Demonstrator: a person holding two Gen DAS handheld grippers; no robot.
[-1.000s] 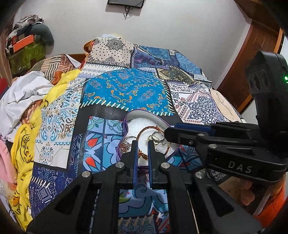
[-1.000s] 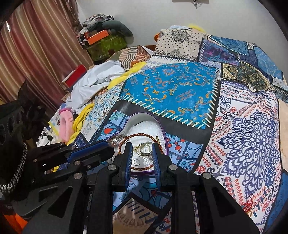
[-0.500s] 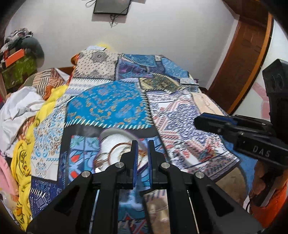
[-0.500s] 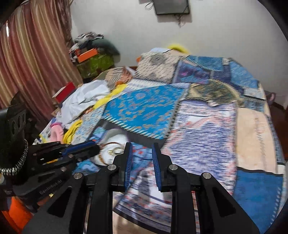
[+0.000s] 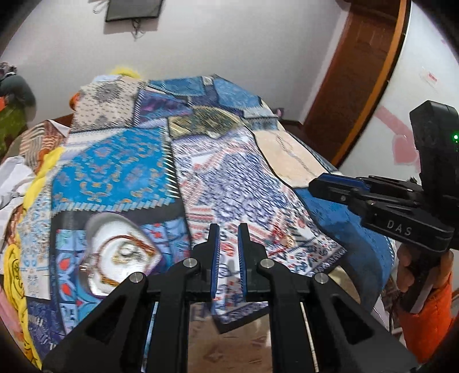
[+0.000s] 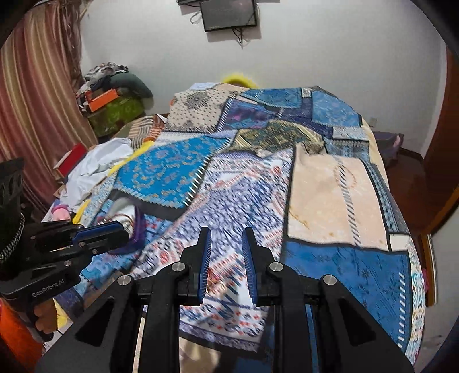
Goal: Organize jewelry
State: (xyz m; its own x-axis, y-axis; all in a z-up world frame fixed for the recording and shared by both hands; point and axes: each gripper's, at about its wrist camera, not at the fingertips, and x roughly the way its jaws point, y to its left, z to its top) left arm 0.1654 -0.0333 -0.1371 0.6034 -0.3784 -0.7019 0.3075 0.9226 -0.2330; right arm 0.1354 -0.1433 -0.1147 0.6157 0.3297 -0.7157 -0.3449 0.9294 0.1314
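Note:
A white heart-shaped jewelry box (image 5: 109, 229) with a purple rim lies on the patterned bedspread. It holds a beaded bracelet (image 5: 126, 244) and several rings and bangles, blurred. My left gripper (image 5: 229, 232) is slightly open and empty, raised to the right of the box. My right gripper (image 6: 226, 238) is open and empty, further right over the bedspread; it also shows in the left wrist view (image 5: 338, 186). In the right wrist view the box (image 6: 129, 218) is partly hidden behind the left gripper (image 6: 114, 229).
The bed is covered by a blue patchwork spread (image 6: 258, 172). Piled clothes (image 6: 94, 163) and a yellow cloth (image 5: 43, 169) lie along its left side. A wooden door (image 5: 358, 71) stands at right, a curtain (image 6: 34, 114) at left, and a wall screen (image 6: 229, 14) behind.
Both grippers have pulled back and swung right, away from the jewelry box. The box has shifted to the left of each view. The right jaws have opened a little wider.

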